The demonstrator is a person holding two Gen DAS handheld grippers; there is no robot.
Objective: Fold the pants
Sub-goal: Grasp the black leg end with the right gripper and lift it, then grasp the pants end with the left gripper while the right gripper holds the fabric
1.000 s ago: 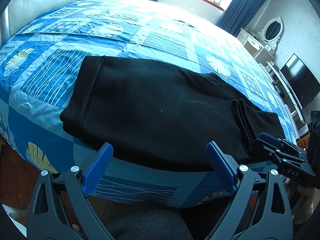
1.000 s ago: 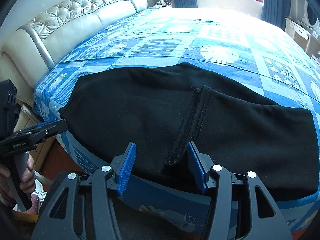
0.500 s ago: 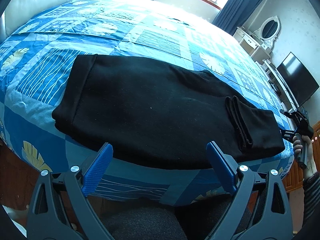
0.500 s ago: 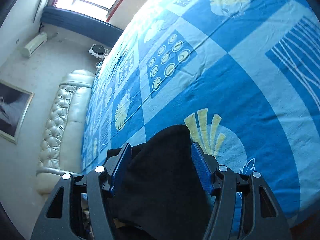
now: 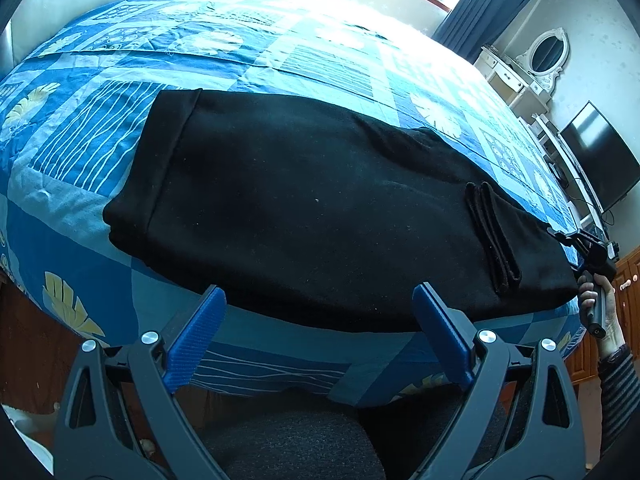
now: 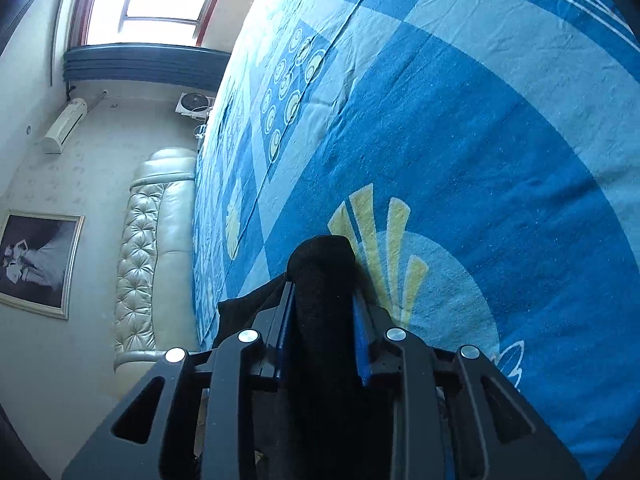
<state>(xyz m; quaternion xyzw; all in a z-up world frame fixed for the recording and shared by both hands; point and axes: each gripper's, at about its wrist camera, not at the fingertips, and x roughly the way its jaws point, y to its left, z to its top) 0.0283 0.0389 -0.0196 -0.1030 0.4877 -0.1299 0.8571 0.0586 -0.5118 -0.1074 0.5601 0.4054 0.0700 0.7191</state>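
Pants: black pants (image 5: 320,216) lie flat along the near edge of the bed, folded lengthwise, waistband at the left end.
Bed: blue patterned bedspread (image 5: 280,52) under the pants.
Left gripper (image 5: 318,334): blue pads spread wide, holding nothing, hovering just off the near hem.
Right gripper (image 6: 322,312): pressed together, pinching a bunched fold of pants fabric (image 6: 322,264) at the right end.
Background: television (image 5: 600,160) by the wall.

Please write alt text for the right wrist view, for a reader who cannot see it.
The right gripper is shut on a fold of the black pants, close above the blue patterned bedspread. A tufted cream headboard and a framed picture are at the left.
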